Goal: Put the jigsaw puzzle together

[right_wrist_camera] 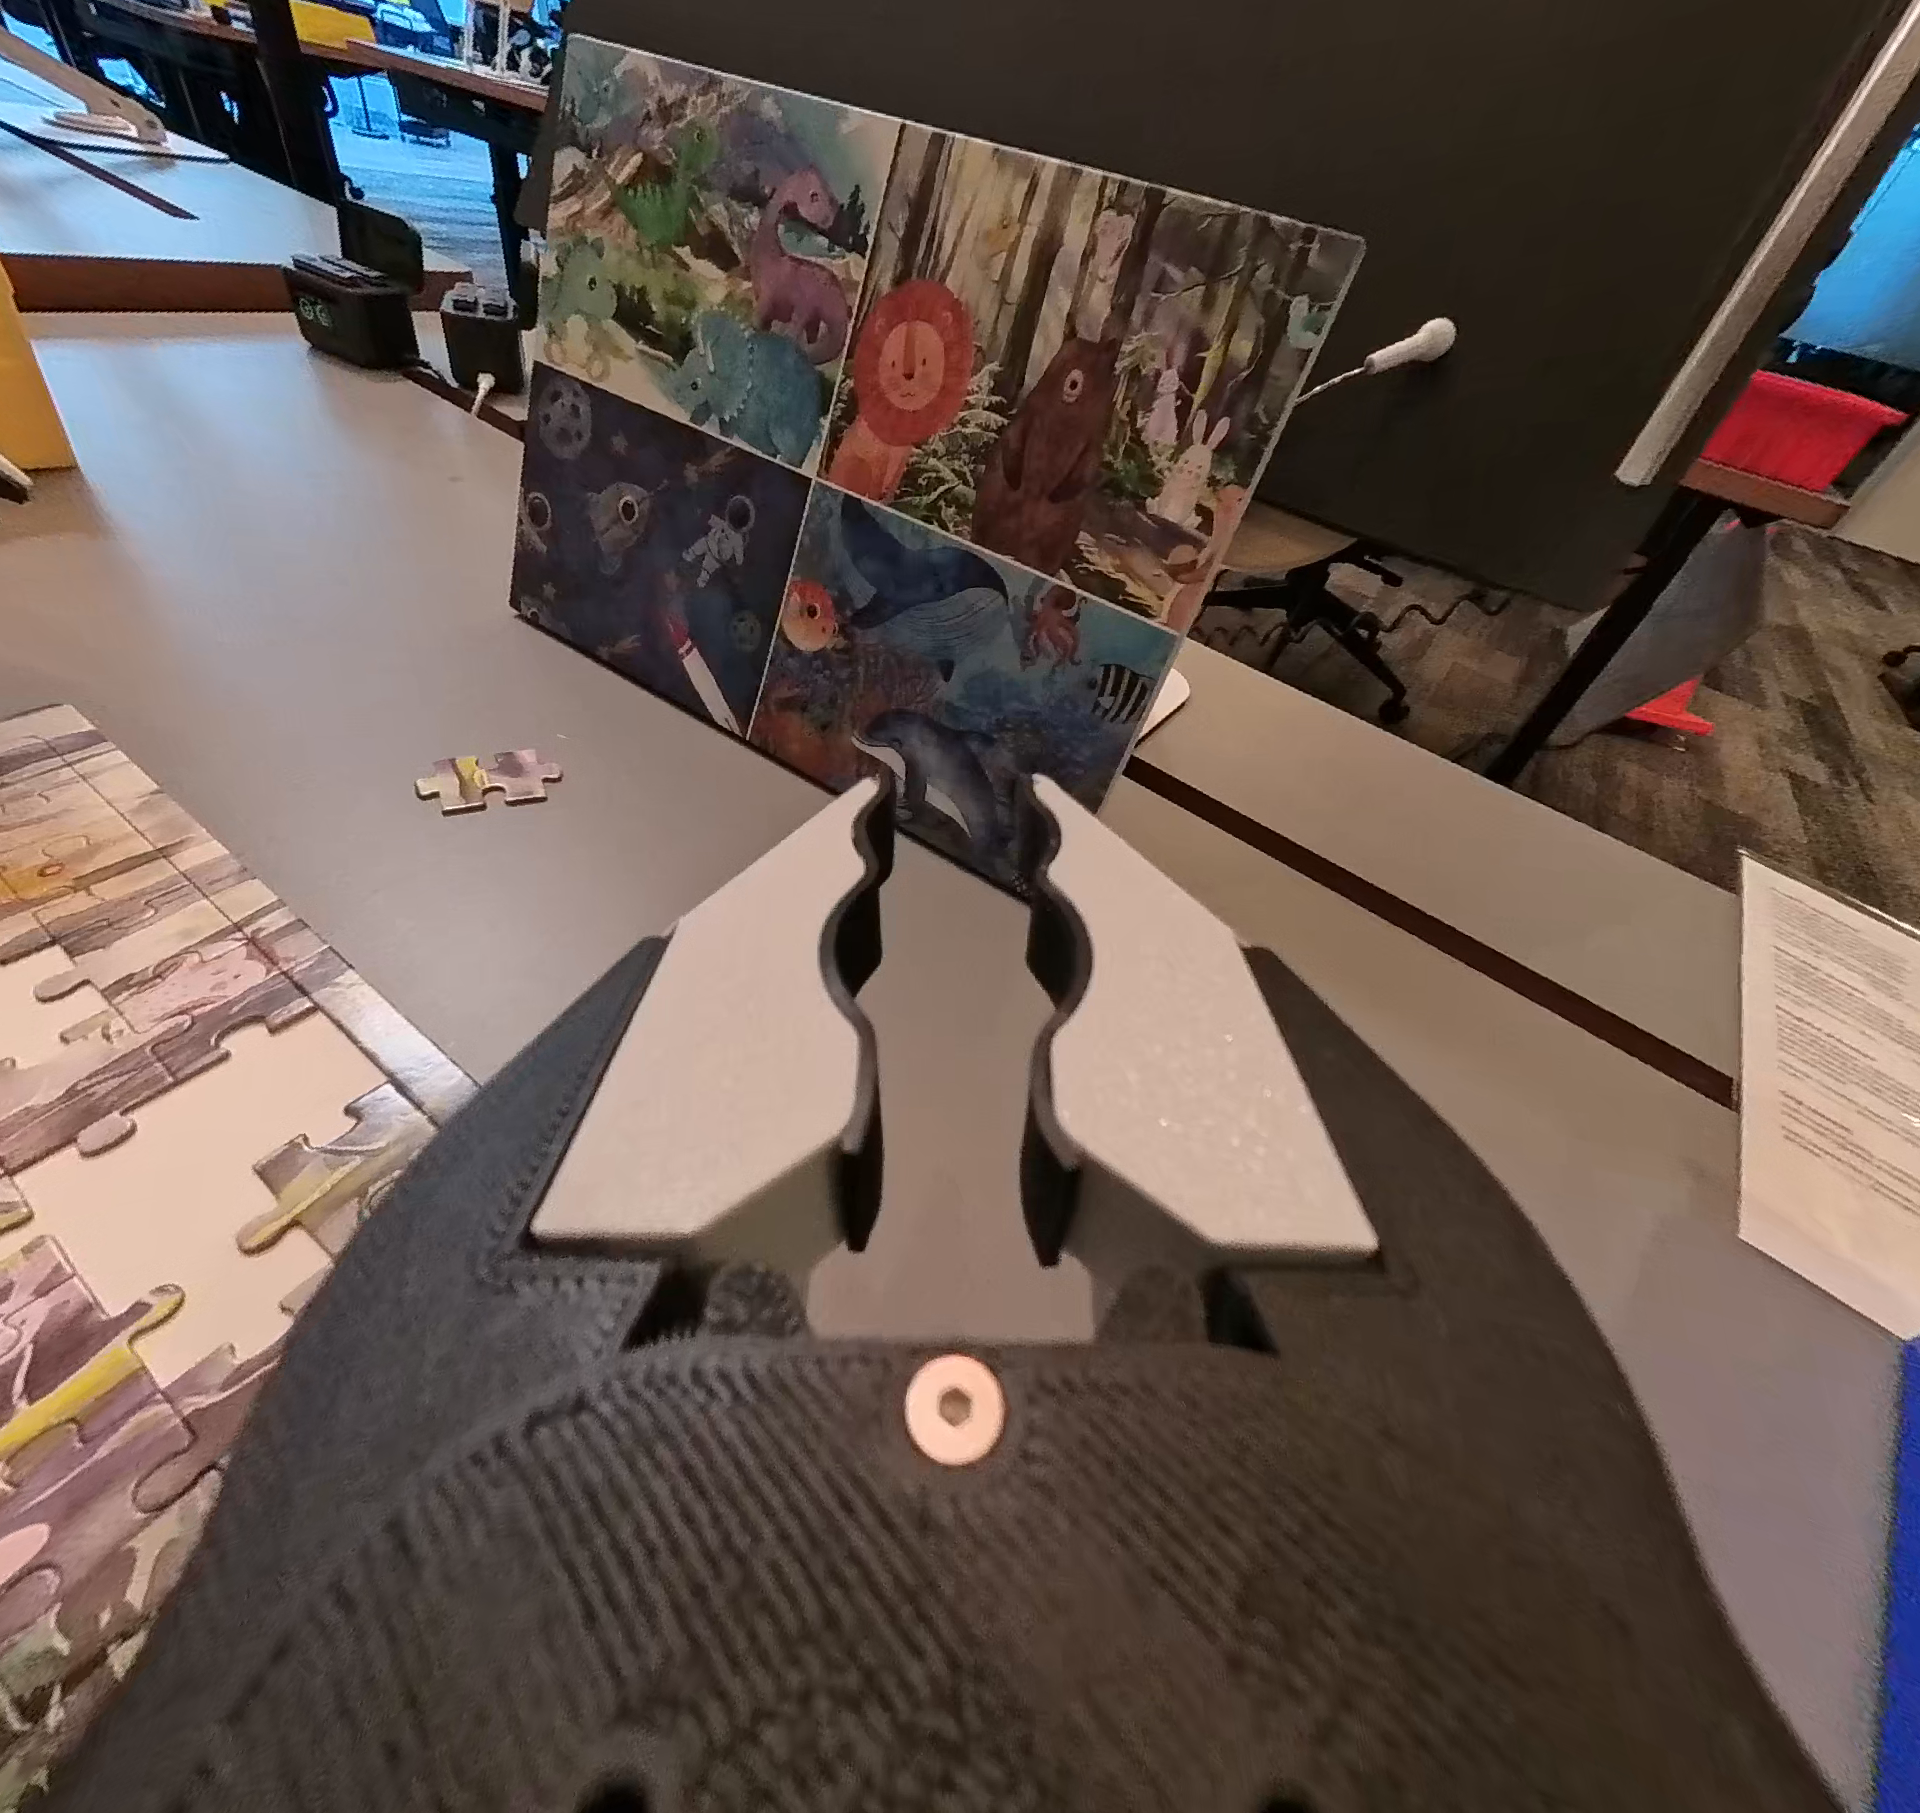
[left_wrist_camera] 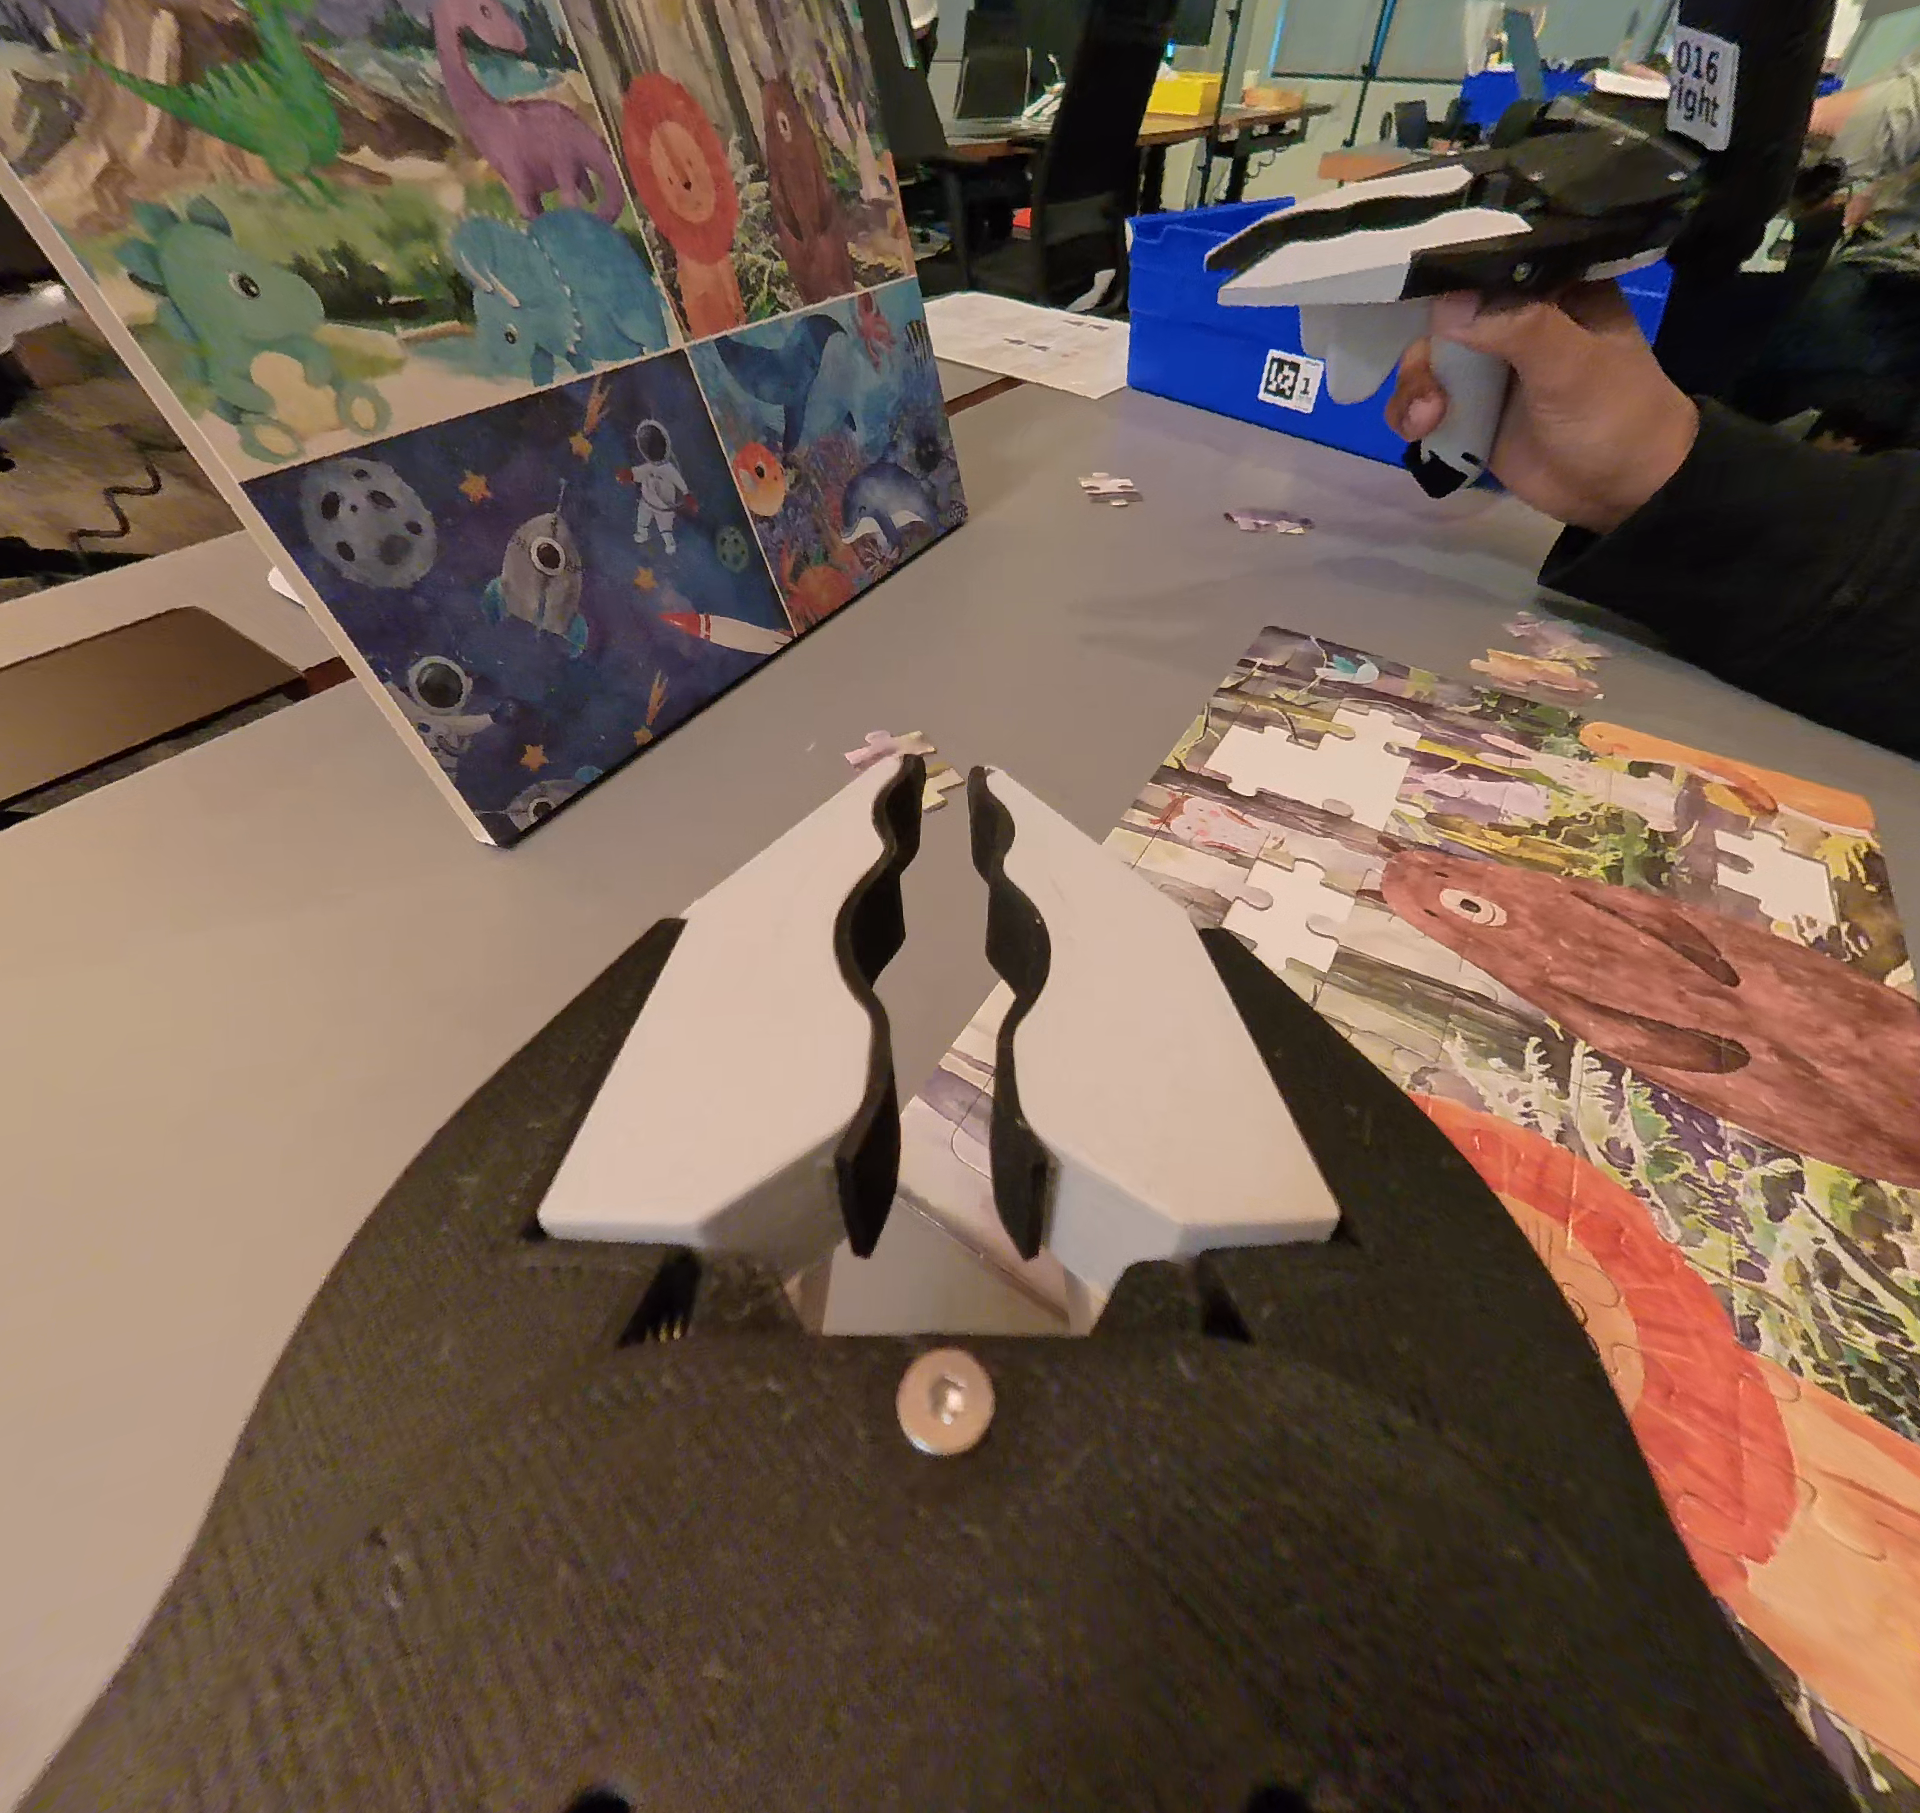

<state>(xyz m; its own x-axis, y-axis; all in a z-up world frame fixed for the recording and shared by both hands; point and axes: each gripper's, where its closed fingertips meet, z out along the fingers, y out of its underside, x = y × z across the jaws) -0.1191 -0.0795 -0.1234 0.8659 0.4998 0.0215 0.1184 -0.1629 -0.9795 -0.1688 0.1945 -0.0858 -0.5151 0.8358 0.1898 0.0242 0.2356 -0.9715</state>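
Observation:
The partly built jigsaw puzzle (left_wrist_camera: 1558,1036) lies flat on the grey table, showing a brown bear and an orange lion, with several white gaps (left_wrist_camera: 1309,776). My left gripper (left_wrist_camera: 945,776) hovers over its left corner, narrowly open and empty. A loose piece (left_wrist_camera: 894,750) lies just beyond its tips. More loose pieces (left_wrist_camera: 1110,488) (left_wrist_camera: 1268,521) (left_wrist_camera: 1538,662) lie farther off. My right gripper (right_wrist_camera: 961,807) is open and empty, held above the table and pointing at the picture board (right_wrist_camera: 935,433). It also shows in the left wrist view (left_wrist_camera: 1221,272). The puzzle (right_wrist_camera: 156,984) and one piece (right_wrist_camera: 488,779) lie to its left.
The picture board (left_wrist_camera: 520,309) with four sample scenes stands tilted on the table behind the puzzle. A blue bin (left_wrist_camera: 1195,309) sits at the far side. A printed sheet (right_wrist_camera: 1829,1088) lies at the right. A person's hand and dark sleeve (left_wrist_camera: 1662,537) hold the right gripper. The gap from one gripper's tips to the other's is roughly 30 cm. To reach the puzzle (right_wrist_camera: 156,984) in a straight line is about 15 cm for my left fingers, about 20 cm for my right. The left camera catches it too, in the left wrist view (left_wrist_camera: 1229,842).

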